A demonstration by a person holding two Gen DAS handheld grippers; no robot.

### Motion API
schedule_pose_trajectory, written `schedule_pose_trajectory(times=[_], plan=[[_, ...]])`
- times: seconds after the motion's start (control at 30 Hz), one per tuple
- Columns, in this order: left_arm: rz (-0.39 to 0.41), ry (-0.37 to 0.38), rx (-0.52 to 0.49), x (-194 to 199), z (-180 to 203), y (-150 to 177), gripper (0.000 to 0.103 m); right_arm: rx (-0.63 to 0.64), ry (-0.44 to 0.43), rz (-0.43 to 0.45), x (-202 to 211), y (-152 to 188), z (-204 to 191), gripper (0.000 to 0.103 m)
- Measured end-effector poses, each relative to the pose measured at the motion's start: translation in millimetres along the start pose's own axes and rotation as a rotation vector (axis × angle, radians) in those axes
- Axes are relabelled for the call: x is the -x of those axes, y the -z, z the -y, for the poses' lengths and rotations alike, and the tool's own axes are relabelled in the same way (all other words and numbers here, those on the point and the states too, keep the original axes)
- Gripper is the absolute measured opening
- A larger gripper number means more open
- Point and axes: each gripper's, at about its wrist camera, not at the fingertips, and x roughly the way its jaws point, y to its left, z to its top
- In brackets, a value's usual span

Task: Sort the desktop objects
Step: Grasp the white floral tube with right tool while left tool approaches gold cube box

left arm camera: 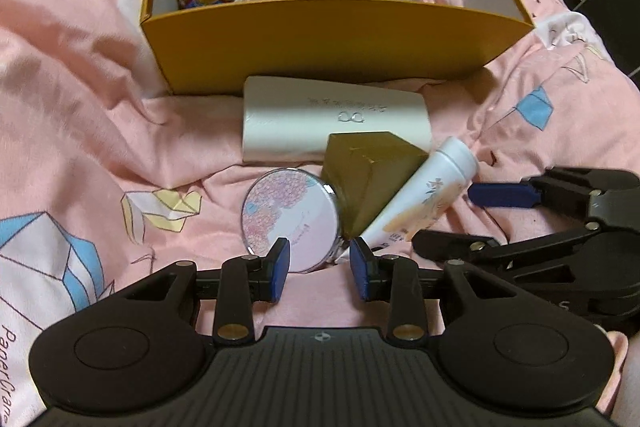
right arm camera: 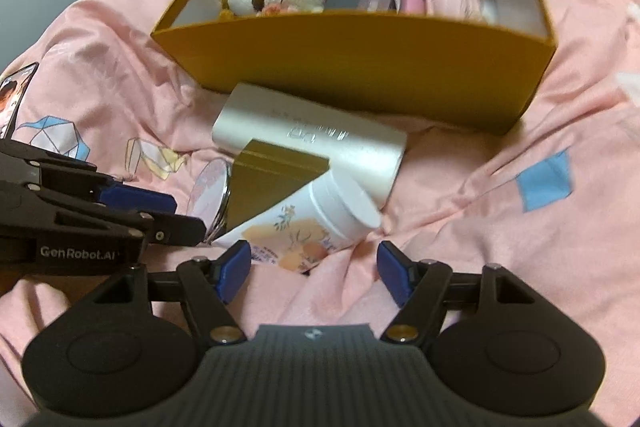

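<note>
Round pink floral compact [right arm camera: 211,189] half hidden behind gold cardboard box [right arm camera: 272,183]; silver lettering on white rectangular case [right arm camera: 316,137] blurred, unreadable.

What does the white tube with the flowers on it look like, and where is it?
The white tube looks like smooth plastic, with a ribbed white cap and peach flower drawings on its body. It lies tilted on the pink blanket, leaning against the gold box, its cap near the white box. Its flat end points toward the cameras. The right tool is open just in front of it, not touching it.
</note>
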Motion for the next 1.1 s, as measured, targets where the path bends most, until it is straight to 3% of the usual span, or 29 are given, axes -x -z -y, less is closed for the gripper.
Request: schedule_pose_trajectory(times=[0.17,0.5,0.63,0.73,0.83,0.93,1.1], plan=[[-0.014,-0.01,0.004,-5,-2,0,0.047,-0.039,-0.078,-0.046,-23,0,9,0.071],[0.053,-0.038,0.064,7,-16,-2,0.047,-0.002,-0.159,-0.006,-30,-9,3,0.062],[0.059,-0.041,0.06,9,-15,-2,0.047,0.012,-0.149,-0.001,-27,-13,0,0.056],[0.064,-0.039,0.056,9,-15,-3,0.047,-0.004,-0.131,0.012,-18,-13,3,0.046],[0.069,-0.036,0.054,10,-15,-2,0.047,-0.065,-0.132,0.022,-11,-16,14,0.029],[0.085,-0.034,0.05,12,-13,-2,0.047,-0.113,-0.102,0.053,3,-18,25,0.004],[0.102,-0.026,0.021,14,-8,-3,0.047,-0.159,-0.083,0.119,21,-20,38,0.0]])
